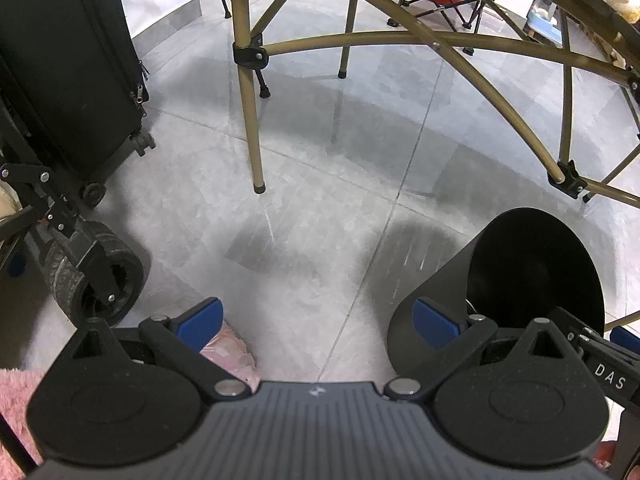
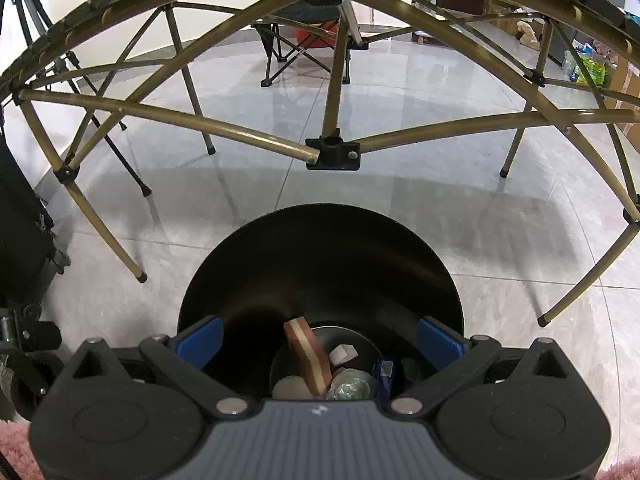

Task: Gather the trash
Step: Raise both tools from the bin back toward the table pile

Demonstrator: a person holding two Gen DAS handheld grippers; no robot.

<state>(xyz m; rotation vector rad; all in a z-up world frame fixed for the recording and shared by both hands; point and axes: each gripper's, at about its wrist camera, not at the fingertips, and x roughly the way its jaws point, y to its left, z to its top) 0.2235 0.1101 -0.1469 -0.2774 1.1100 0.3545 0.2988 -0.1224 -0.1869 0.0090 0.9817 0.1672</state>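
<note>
Grey floor tiles (image 2: pixel 500 248) spread under a brass-coloured folding frame (image 2: pixel 240 132). I have my right gripper (image 2: pixel 320 340) poised over the black bin (image 2: pixel 320 248), its jaws spread as wide as they go and nothing in them. Straight below, inside the bin, I see trash (image 2: pixel 308 356): a brown slab, a white scrap, a crumpled wrapper. My left gripper (image 1: pixel 320 320) is wide open and empty too, with the bin (image 1: pixel 532 268) beside its right finger.

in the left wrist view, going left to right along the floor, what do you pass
black suitcase → black cart wheel → gold table leg → black trash bin
</note>
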